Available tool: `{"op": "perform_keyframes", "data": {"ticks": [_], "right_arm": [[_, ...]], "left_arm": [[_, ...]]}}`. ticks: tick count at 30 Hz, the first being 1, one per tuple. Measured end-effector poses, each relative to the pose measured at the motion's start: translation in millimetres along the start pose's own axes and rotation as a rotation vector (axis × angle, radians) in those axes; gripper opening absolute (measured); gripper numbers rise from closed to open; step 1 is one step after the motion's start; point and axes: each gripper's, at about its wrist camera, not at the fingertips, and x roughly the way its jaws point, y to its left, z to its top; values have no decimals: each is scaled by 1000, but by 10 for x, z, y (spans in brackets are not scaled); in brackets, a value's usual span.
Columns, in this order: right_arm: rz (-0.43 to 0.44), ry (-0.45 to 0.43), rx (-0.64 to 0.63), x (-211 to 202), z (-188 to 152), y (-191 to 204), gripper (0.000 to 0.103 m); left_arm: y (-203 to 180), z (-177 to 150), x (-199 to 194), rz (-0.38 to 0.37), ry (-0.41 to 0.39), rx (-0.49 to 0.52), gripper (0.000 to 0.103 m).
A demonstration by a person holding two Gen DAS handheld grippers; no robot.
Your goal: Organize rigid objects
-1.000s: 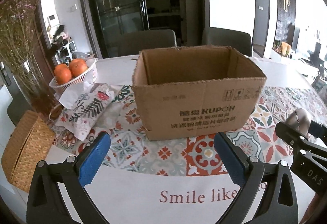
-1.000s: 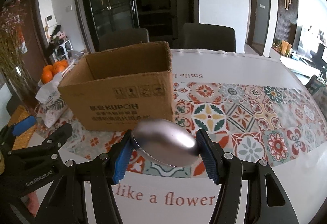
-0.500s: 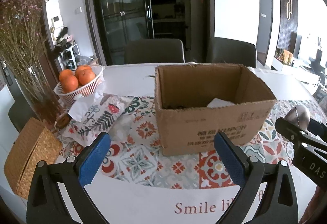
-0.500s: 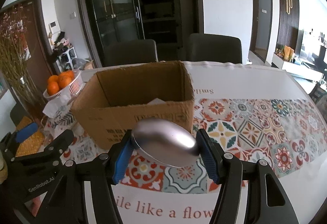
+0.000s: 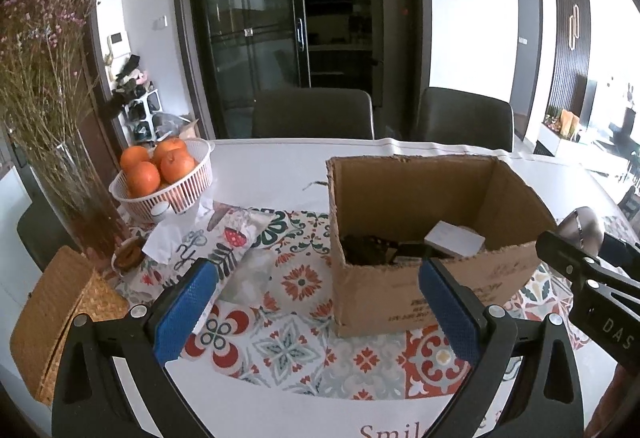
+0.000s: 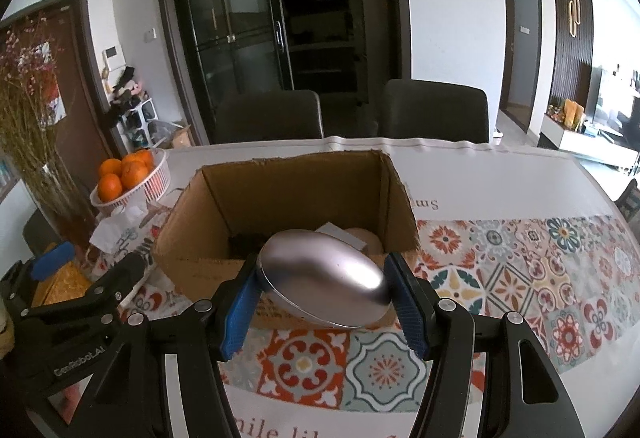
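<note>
My right gripper (image 6: 326, 298) is shut on a silver oval metal case (image 6: 324, 278) and holds it in the air just before the near wall of an open cardboard box (image 6: 280, 278). The case also shows at the right edge of the left wrist view (image 5: 582, 228). The box (image 5: 380, 298) stands on the patterned tablecloth and holds a white card (image 5: 454, 238) and dark items (image 5: 364, 250). My left gripper (image 5: 316, 302) is open and empty, raised to the left front of the box.
A white basket of oranges (image 5: 164, 174) stands at the back left beside a glass vase of dried flowers (image 5: 60, 166). A patterned tissue pack (image 5: 212, 242) and a wicker box (image 5: 60, 314) lie at the left. Two dark chairs (image 6: 434, 114) stand behind the table.
Both grippers have risen and moved toward the box, so its inside now shows. The silver case stays gripped in the right gripper.
</note>
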Motion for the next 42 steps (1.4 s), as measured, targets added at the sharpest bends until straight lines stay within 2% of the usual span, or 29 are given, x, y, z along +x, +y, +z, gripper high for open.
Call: {"op": "perform_keyframes", "data": {"ticks": [13,22,28,33,39,42], "right_arm": [[2,-10,-24,197,294,54,62],[6,65,-33,571,468,69,62],[-21,99,-38,668,473,85,68],[-31,96,-19,599,403,64,68],[-54,68,25,331,293,-4,68],[-62,52,39,138,247,-23,72]], "left_arm": [[22,281,175,26,-34,4,103],[96,341,407,55,9,-17,103],[125,306,463,60,31,-26,103],[95,276,366,60,10,-10,103],[55,261,117,48,-26,6,103],[29,247,-64,41,-50,18,103]]}}
